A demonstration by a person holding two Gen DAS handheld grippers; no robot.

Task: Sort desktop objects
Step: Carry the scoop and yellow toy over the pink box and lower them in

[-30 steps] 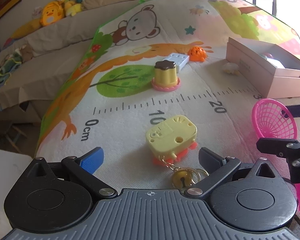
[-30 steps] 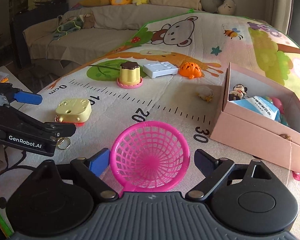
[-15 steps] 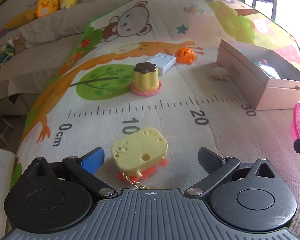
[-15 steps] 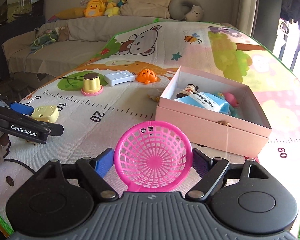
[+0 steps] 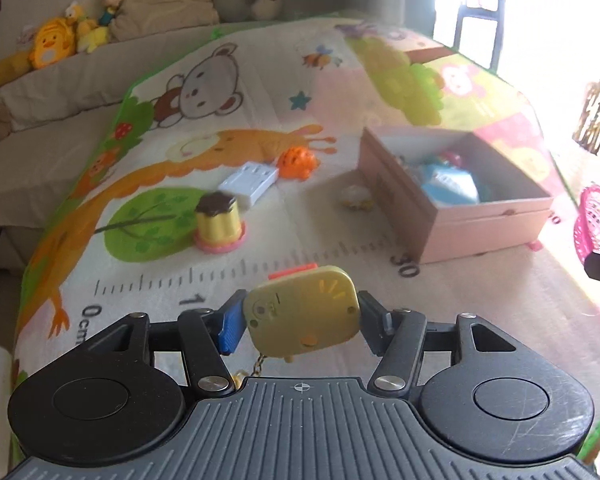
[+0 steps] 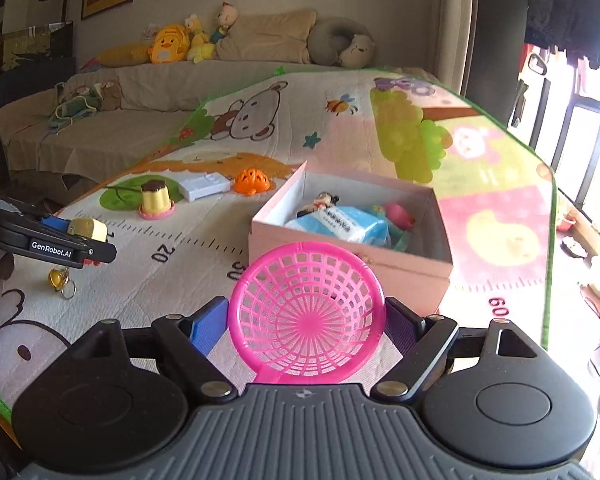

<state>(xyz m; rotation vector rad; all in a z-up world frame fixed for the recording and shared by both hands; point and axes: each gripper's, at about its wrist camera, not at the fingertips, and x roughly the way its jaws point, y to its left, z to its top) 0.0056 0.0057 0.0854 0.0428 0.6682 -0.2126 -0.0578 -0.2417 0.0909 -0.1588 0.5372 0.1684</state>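
The left gripper (image 5: 302, 318) has just closed its jaws and clamps the flat yellow plastic keychain toy (image 5: 303, 314), clear of the cartoon play mat (image 5: 160, 280). The right gripper (image 6: 306, 320) squeezes the pink plastic mesh scoop (image 6: 306, 314) near the open pink cardboard box (image 6: 380, 264).

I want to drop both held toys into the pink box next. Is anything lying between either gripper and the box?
Nothing visible blocks either path. The left gripper holds the yellow keychain toy off the mat, with bare mat between it and the pink box. The right gripper holds the pink strainer just short of the box's near wall.
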